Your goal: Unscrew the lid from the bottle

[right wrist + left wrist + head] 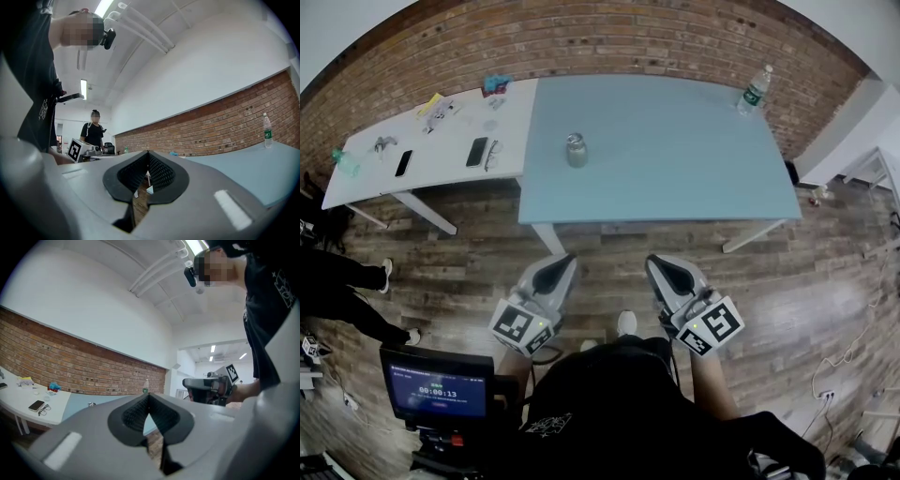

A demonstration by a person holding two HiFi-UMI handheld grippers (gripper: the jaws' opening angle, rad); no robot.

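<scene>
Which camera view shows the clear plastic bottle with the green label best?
The right gripper view: the bottle stands upright, seen side-on. The head view shows it smaller, from above; the left gripper view shows only a tiny shape.

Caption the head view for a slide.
Shut, empty left gripper and right gripper short of the blue table bearing a small container and a water bottle.

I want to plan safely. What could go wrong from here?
1. The bottle stands at the far right corner of the blue table, close to its edges; a nudge could tip it off.
2. The left gripper and right gripper are both shut and empty, so they must open before gripping.
3. The small container nearer might be taken by mistake.
</scene>
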